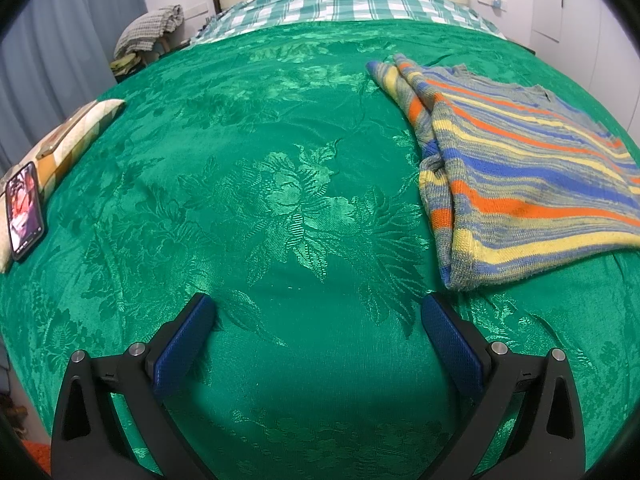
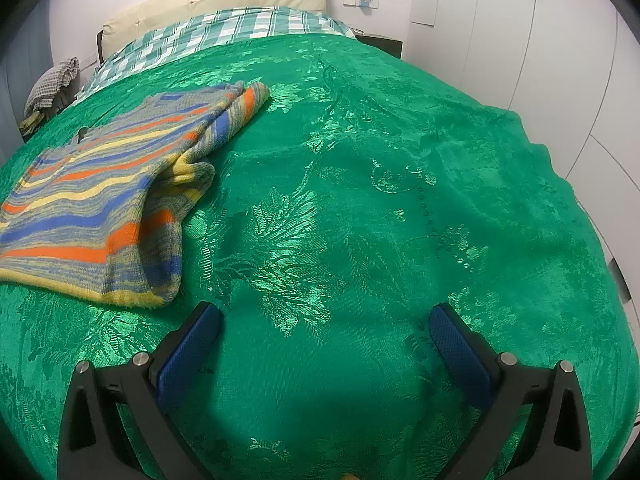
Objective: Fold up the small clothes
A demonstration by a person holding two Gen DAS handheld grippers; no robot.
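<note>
Sweater (image 1: 520, 168) flat on bed (image 1: 280, 200), stripes running crosswise, between both released, empty grippers: right of left gripper (image 1: 318, 308), left of right gripper (image 2: 326, 318); hem corners about equally near each.

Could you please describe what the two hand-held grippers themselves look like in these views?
The left hand-held gripper and right hand-held gripper look alike: black angular frames with triangular cut-outs, round silver pins at the joints, and two fingers faced with textured blue pads. No cables, markings or sleeves show.
</note>
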